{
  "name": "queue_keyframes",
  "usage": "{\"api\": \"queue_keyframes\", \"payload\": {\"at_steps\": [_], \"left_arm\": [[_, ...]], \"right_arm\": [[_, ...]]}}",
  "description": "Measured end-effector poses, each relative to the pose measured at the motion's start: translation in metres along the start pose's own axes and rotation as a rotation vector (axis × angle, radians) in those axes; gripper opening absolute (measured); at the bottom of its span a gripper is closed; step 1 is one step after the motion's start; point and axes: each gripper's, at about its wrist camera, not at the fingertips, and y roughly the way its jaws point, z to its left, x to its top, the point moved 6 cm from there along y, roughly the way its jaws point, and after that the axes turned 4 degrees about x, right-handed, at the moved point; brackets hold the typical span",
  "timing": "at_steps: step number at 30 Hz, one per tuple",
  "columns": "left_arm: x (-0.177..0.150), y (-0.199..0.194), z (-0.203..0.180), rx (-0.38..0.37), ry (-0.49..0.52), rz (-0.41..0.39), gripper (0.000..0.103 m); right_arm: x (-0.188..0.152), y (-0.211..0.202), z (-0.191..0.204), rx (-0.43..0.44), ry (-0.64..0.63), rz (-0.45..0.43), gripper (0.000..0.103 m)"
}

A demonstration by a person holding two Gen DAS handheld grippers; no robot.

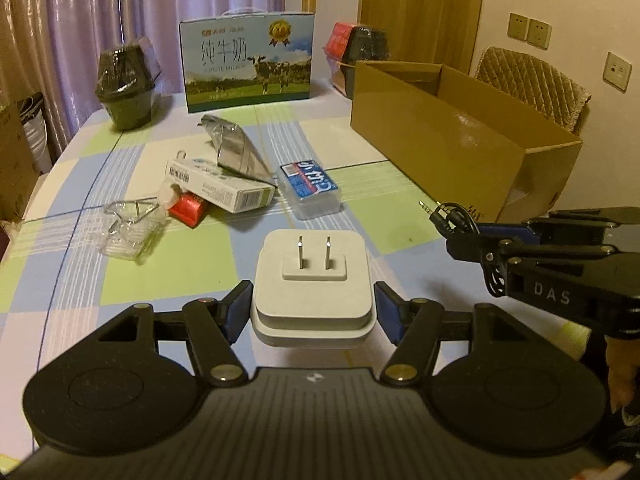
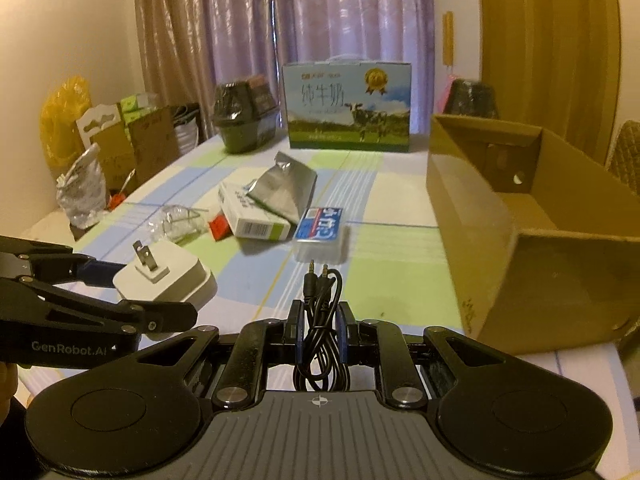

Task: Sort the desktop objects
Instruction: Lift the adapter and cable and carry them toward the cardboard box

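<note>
My left gripper [image 1: 313,305] is shut on a white plug adapter [image 1: 312,280], prongs pointing forward, held above the checked tablecloth. The right wrist view shows that adapter [image 2: 168,276] at the left. My right gripper [image 2: 319,322] is shut on a coiled black audio cable [image 2: 322,320], its two jack plugs sticking forward; the left wrist view has this cable [image 1: 452,216] at the right. Mid-table lie a clear box with a blue label [image 1: 310,190], a white carton [image 1: 224,186], a silver foil pouch [image 1: 236,150], a small red item [image 1: 188,208] and a clear plastic shell [image 1: 128,226].
An open cardboard box [image 2: 520,216] stands on the right side of the table. A milk carton case [image 1: 248,64] and two dark wrapped tubs [image 1: 126,88] [image 1: 362,46] line the far edge. Bags and boxes [image 2: 104,148] crowd the floor at left; a chair [image 1: 536,84] stands at the right.
</note>
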Motion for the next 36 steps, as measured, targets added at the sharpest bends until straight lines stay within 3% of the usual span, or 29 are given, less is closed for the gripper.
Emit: {"api": "queue_keyframes", "payload": {"at_steps": [15,25,36], "left_arm": [[0.028,-0.03,-0.034,-0.017,0.034,-0.046,0.06],[0.079,-0.03,-0.083,-0.084,0.086,-0.106,0.06],[0.137,0.004,-0.152,-0.18,0.13,-0.135,0.06]], "right_arm": [[0.027,-0.047,-0.024,-0.033,0.054,-0.071,0.013],[0.068,-0.086,-0.081,-0.115,0.034,-0.142,0.013],[0.095,-0.092,-0.159,-0.18,0.064,-0.144,0.013]]}}
